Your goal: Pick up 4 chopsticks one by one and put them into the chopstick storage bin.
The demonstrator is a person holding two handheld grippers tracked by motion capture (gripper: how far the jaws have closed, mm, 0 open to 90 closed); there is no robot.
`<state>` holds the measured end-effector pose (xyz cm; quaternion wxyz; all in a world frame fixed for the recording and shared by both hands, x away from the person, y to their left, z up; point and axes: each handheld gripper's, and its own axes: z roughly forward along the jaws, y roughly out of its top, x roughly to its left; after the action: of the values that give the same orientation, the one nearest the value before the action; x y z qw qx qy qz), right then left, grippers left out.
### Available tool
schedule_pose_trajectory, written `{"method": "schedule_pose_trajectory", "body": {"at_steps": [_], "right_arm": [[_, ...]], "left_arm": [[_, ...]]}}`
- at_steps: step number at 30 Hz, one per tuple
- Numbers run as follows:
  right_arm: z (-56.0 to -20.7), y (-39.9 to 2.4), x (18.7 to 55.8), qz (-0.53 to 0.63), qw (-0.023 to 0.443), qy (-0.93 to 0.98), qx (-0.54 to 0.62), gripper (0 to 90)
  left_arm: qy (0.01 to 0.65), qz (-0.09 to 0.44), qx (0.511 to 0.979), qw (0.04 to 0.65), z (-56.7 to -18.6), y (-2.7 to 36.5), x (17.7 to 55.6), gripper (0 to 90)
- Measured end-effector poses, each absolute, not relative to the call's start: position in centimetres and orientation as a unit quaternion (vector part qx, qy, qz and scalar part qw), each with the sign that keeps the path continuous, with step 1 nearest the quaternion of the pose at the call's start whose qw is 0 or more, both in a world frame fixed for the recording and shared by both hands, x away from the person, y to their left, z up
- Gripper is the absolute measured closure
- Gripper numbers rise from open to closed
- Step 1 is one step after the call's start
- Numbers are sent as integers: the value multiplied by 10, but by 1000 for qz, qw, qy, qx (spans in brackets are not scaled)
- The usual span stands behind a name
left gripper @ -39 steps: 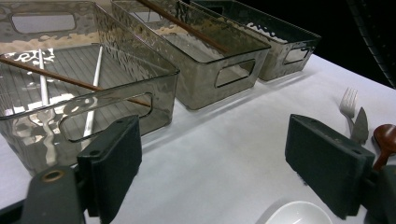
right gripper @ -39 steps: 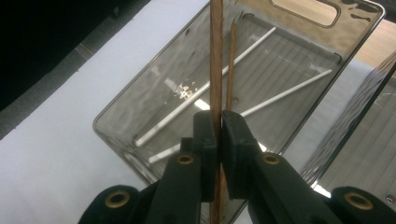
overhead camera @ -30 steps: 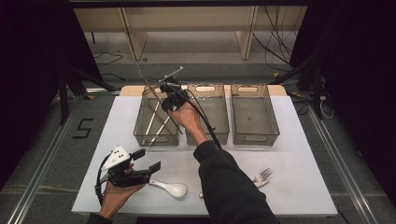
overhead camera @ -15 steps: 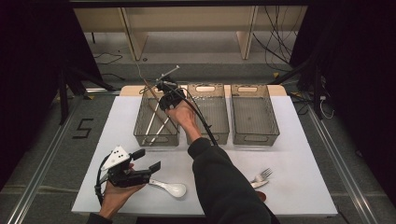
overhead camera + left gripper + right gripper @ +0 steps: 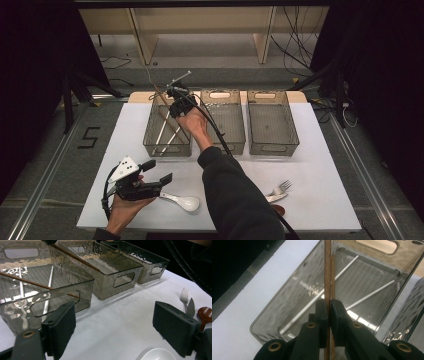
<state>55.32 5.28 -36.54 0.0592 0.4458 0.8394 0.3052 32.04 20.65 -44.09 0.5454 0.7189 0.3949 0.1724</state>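
My right gripper (image 5: 328, 307) pinching brown chopstick (image 5: 327, 270) over left bin (image 5: 274, 312), two white chopsticks (image 5: 312, 307) inside, left gripper (image 5: 113, 327) spread, idle near spoon (image 5: 184, 201).

Three bins (image 5: 220, 119); two white chopsticks (image 5: 312, 302), seemingly two brown chopsticks (image 5: 328, 270); one fork (image 5: 280, 188), one white spoon (image 5: 183, 201)

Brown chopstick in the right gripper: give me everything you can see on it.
The brown chopstick is a thin, straight stick that looks like dark wood. The right gripper is shut on it, jaws pinching it partway along. It hangs over the leftmost bin, a smoky clear plastic one, sloping down into it. A second brown stick shows close beside it; whether they touch is unclear. Two white chopsticks lie on the bin floor below.
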Motion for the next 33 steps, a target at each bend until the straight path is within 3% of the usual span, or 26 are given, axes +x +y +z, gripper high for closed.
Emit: {"method": "schedule_pose_trajectory", "body": {"at_steps": [24, 28, 33], "right_arm": [[-379, 57, 560, 298, 51, 836, 459, 838], [-381, 57, 561, 311, 40, 831, 459, 689], [-375, 54, 560, 322, 35, 828, 457, 615]], "left_arm": [[395, 172, 719, 545, -441, 207, 320, 185], [395, 172, 719, 545, -441, 207, 320, 184], [395, 171, 719, 545, -441, 207, 320, 185]]}}
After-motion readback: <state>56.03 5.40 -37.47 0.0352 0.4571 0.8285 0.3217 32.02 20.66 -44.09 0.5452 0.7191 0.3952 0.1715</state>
